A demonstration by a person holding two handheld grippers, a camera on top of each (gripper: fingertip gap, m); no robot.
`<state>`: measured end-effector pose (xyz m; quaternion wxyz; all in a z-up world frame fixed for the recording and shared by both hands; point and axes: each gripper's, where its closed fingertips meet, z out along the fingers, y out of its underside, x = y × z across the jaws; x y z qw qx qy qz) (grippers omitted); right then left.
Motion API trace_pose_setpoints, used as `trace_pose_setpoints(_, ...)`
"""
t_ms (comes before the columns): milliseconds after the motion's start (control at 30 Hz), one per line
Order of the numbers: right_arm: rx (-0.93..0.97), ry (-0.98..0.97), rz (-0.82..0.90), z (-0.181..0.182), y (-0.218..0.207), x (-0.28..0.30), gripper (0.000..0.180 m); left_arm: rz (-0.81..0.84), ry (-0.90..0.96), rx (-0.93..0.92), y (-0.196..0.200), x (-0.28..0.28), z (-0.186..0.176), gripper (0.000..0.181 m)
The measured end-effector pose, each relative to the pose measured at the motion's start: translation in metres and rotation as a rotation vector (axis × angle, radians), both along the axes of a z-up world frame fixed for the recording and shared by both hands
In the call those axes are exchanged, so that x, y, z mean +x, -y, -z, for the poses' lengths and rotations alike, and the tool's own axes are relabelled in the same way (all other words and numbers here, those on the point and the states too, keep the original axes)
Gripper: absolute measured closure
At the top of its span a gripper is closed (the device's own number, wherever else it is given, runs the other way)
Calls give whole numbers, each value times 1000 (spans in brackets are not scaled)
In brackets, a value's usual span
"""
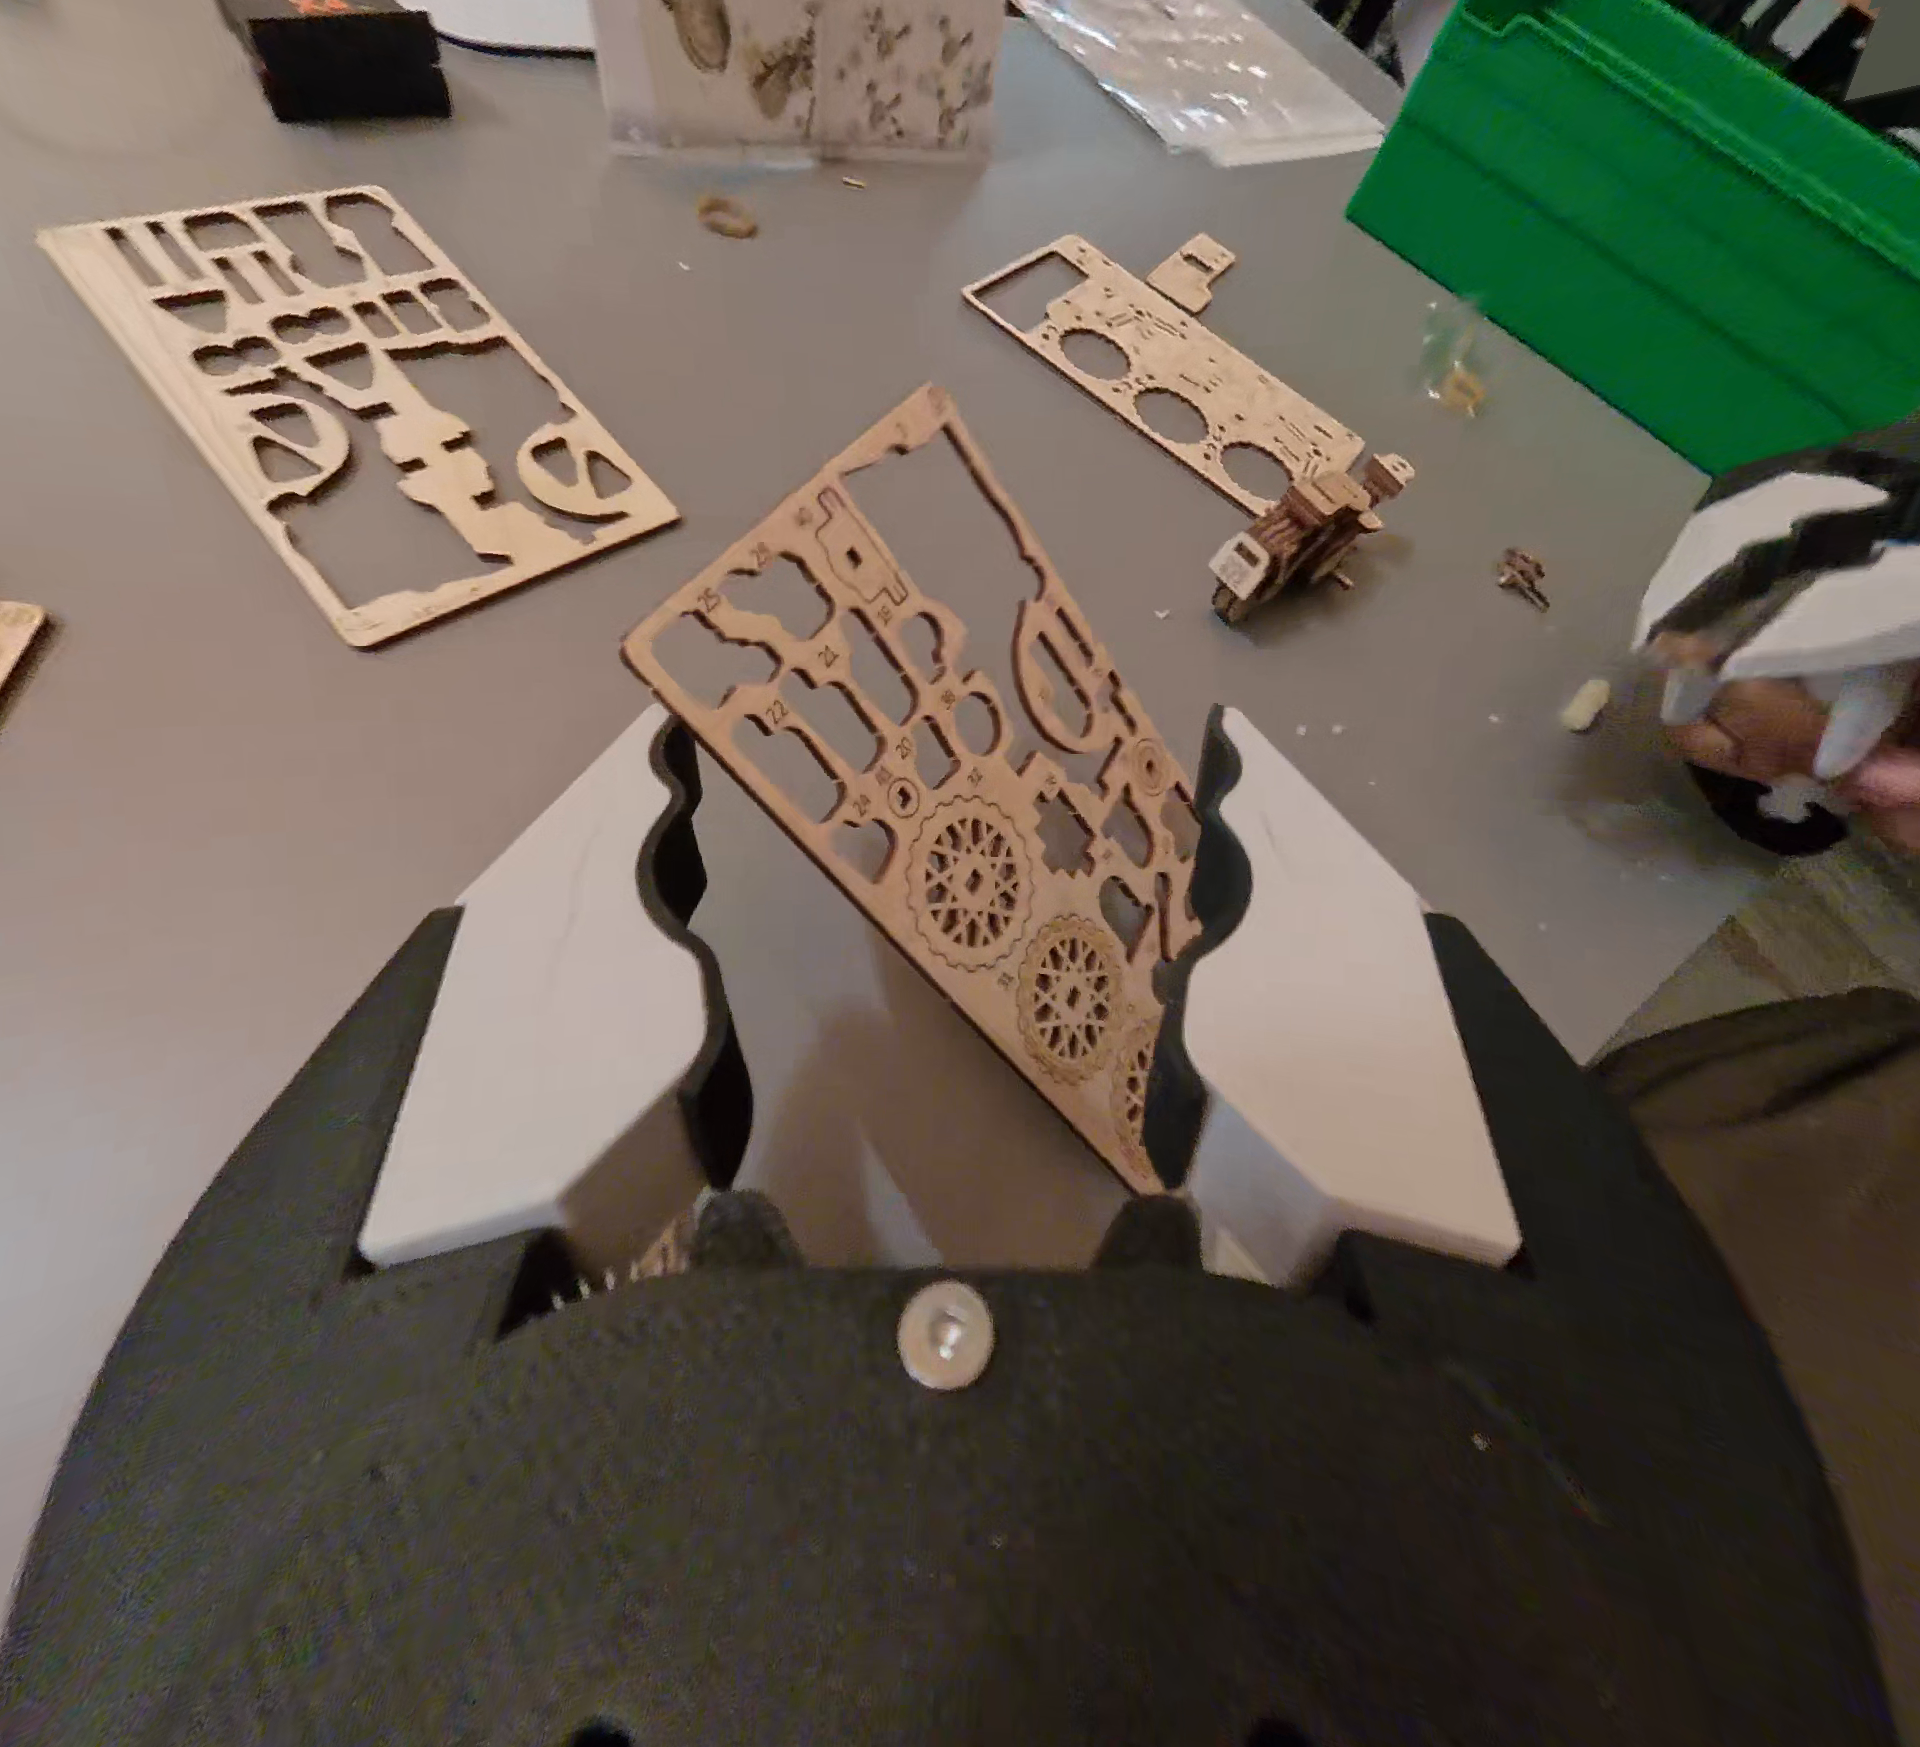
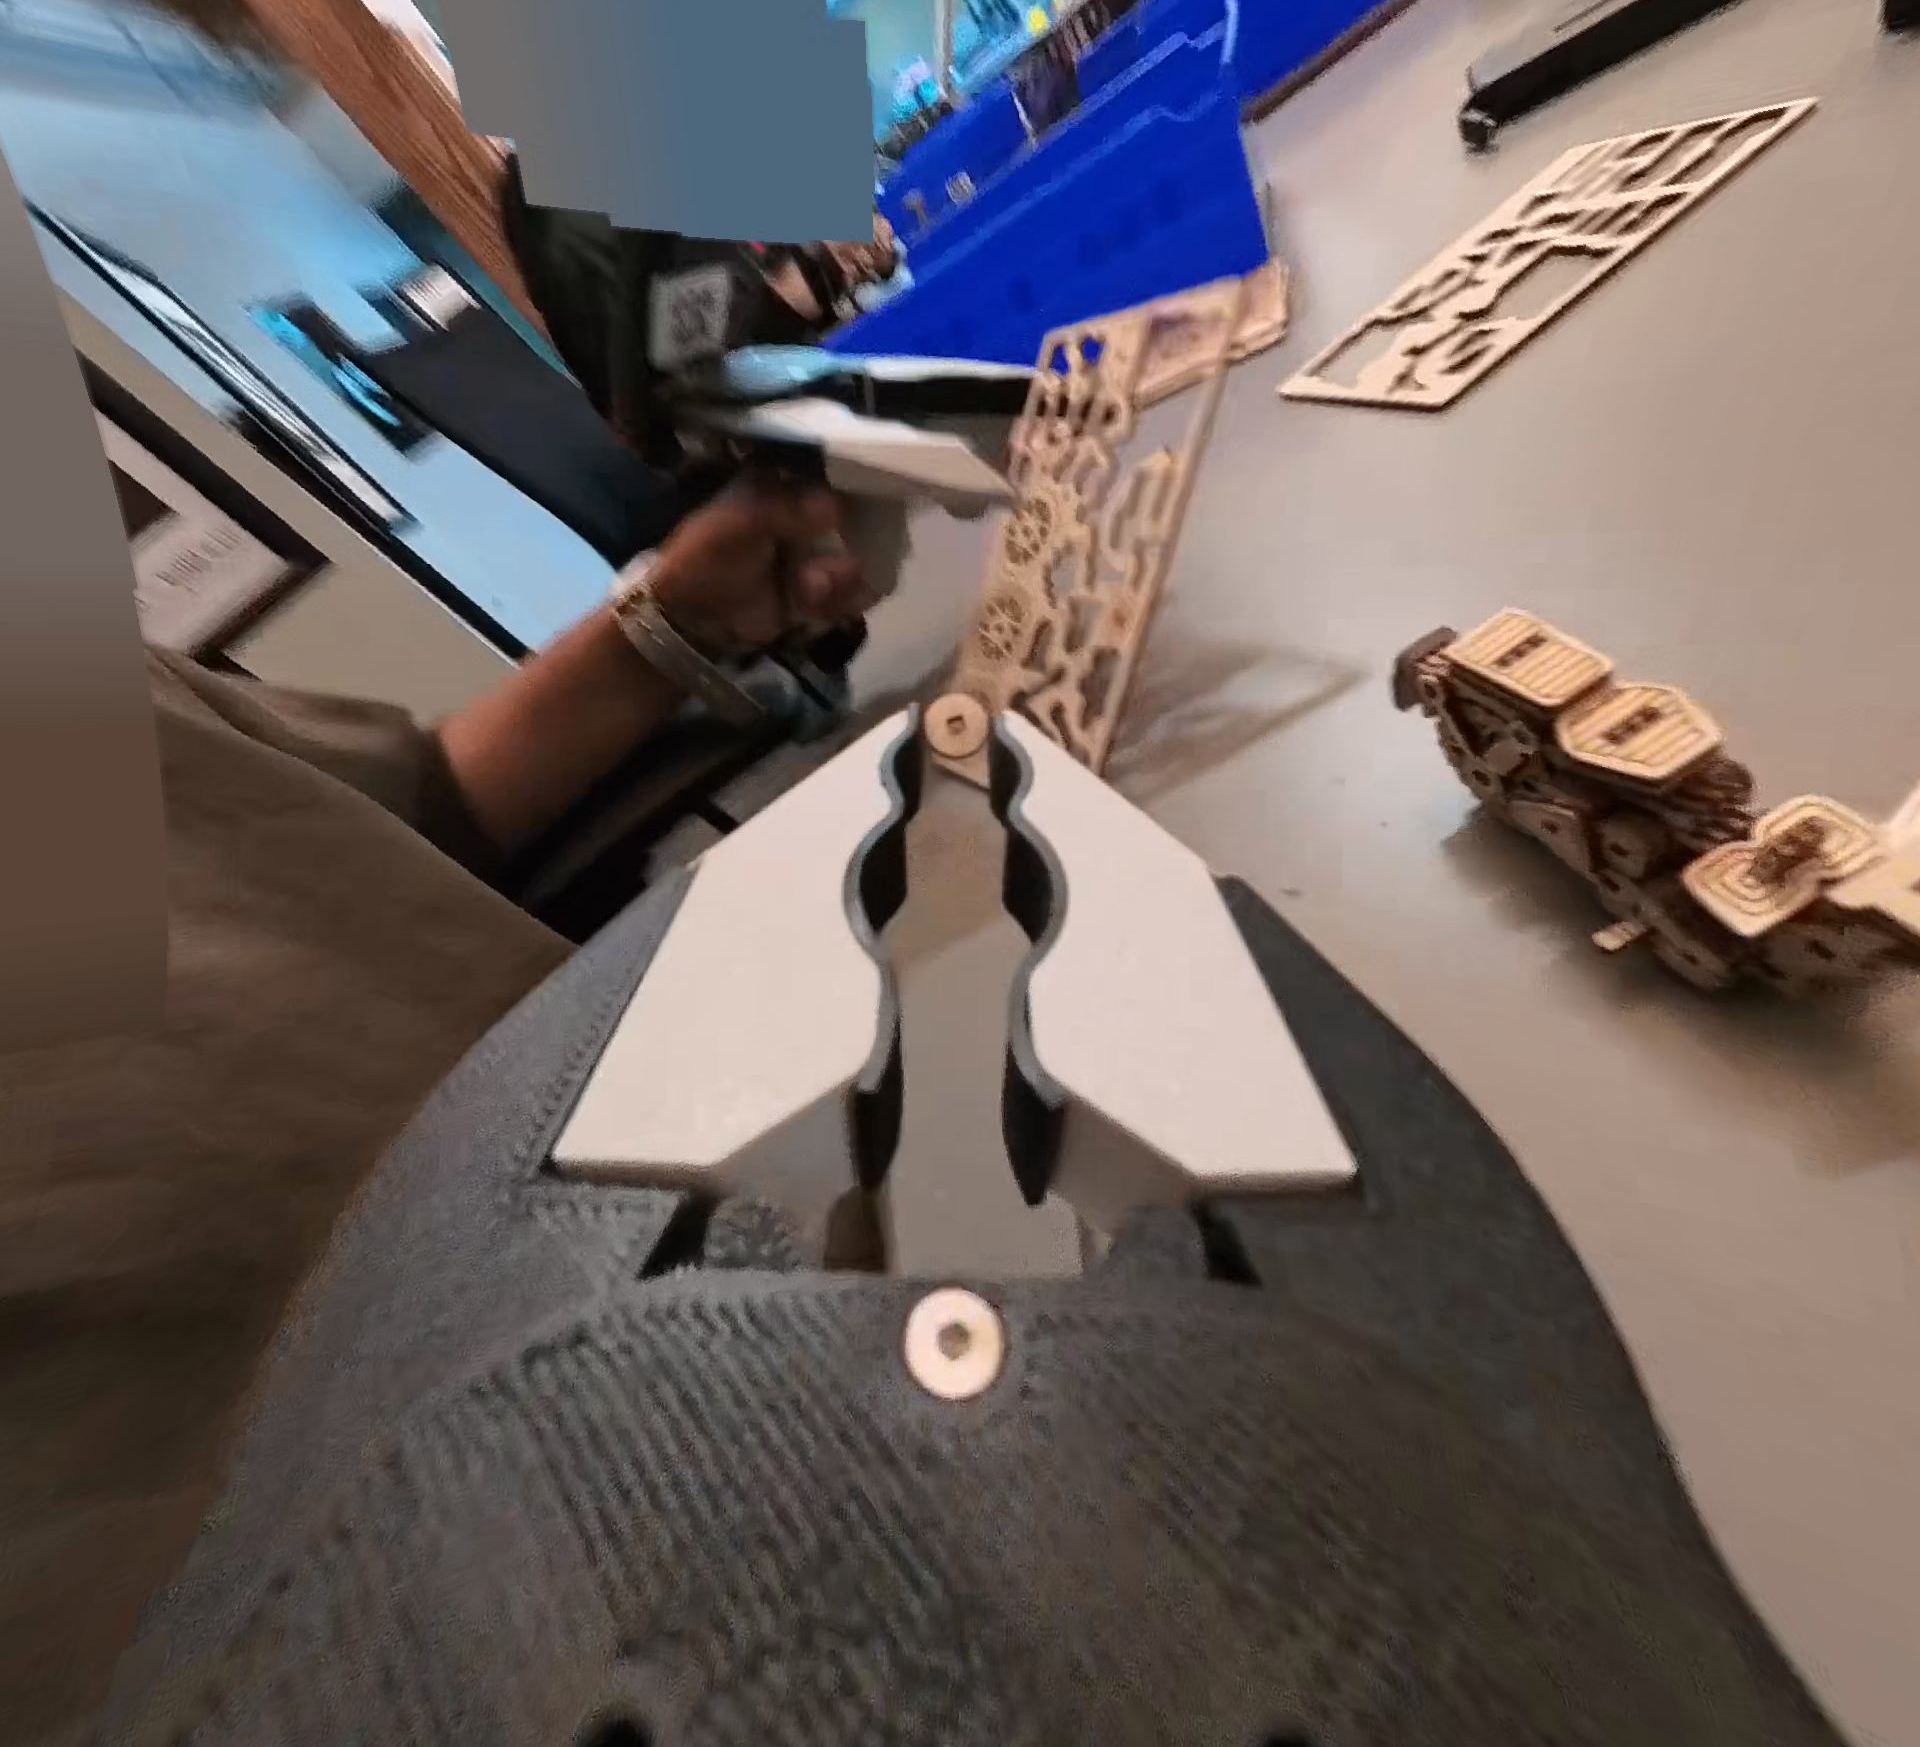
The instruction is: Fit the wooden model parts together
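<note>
The green bin is sitting at the table's far right edge, contents hidden. The left gripper is clamping a tilted sheet near the front edge. The right gripper is pinching a small disc beside the model.

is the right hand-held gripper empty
No, the right hand-held gripper pinches a small round wooden disc between its fingertips.
</note>
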<state>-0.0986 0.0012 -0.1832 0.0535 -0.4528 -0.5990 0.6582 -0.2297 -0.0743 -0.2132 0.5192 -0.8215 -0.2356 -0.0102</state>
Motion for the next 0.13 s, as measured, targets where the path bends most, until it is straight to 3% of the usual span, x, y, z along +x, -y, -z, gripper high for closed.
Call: trace_pose_setpoints(133,-497,-33,-145,-48,-6,15,170,-30,226,137,-10,3,-3,76)
